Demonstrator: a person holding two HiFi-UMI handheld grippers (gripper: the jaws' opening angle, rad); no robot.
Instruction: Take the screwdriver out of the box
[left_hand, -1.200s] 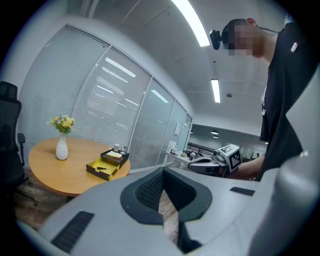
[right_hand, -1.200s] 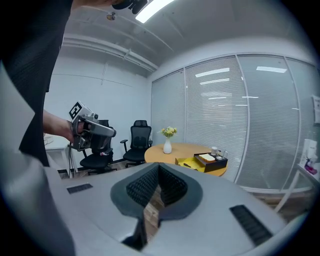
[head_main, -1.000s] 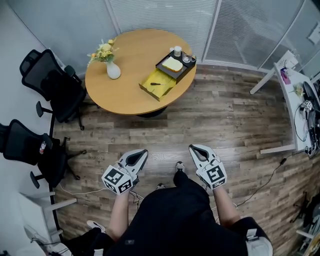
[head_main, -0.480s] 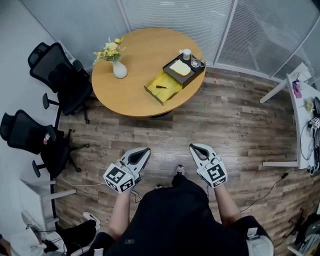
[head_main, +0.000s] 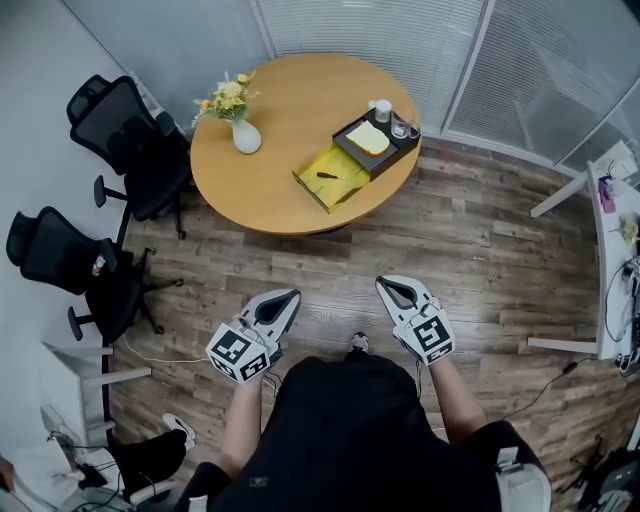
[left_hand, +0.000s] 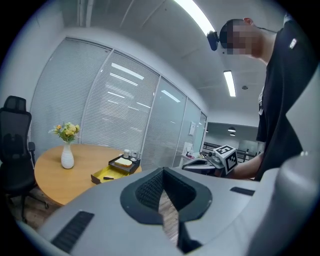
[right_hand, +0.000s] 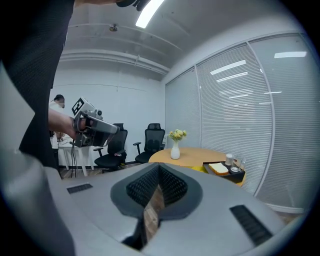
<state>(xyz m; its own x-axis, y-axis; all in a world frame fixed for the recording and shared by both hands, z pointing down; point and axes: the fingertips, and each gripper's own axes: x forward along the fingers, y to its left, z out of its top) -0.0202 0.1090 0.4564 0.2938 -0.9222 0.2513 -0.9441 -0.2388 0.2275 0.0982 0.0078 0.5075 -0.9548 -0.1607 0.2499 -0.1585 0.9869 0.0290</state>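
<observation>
Head view: the task has not begun. The screwdriver (head_main: 327, 176) lies in the open yellow box (head_main: 312, 188) on the round worktop (head_main: 260, 150), well apart from the left gripper (head_main: 288, 297) and right gripper (head_main: 386, 286), both held low over the wooden floor. Left gripper view: jaws closed to a sliver, empty, box far ahead. Right gripper view: jaws likewise together, empty, worktop distant.

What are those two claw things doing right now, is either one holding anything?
Left gripper: shut, jaws together, holding nothing.
Right gripper: shut, jaws together, holding nothing.
</observation>
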